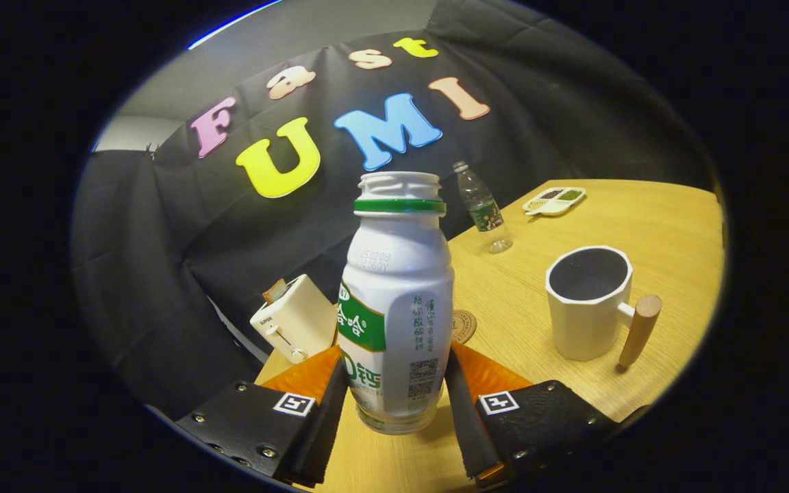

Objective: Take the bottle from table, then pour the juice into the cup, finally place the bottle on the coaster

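Gripper view shows the tongs (394,404) clamped on the bottle (396,301). Taking looks done; pouring into the cup (590,305) and placing on the coaster (464,326) remain.

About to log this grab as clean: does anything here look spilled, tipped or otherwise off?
Nothing stands out. The capless bottle stands upright between the gripper fingers, no spill on the table. The cup is upright, and the coaster lies flat behind the bottle.

I've got the gripper (394,404) clamped on the uncapped bottle (396,301), upright; cup (590,301) ahead-right, coaster (464,326) just behind bottle.
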`<action>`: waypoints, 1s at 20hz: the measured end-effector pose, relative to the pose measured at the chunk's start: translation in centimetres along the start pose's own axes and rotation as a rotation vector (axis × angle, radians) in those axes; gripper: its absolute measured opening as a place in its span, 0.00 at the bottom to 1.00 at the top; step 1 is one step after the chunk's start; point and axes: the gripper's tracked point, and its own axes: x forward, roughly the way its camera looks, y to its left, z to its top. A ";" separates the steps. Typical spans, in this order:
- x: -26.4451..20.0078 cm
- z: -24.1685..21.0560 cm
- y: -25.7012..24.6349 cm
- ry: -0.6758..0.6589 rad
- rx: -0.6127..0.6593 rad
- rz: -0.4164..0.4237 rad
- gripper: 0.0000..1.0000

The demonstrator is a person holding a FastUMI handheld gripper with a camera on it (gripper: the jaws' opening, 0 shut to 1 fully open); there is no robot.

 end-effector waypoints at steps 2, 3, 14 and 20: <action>-0.2 0.2 -0.6 -0.006 0.076 -0.009 0.72; -0.2 0.3 -0.9 -0.008 0.098 -0.014 0.72; 0.4 0.6 -2.1 0.026 0.508 -0.017 0.72; 0.4 0.7 -1.8 0.050 0.657 -0.006 0.72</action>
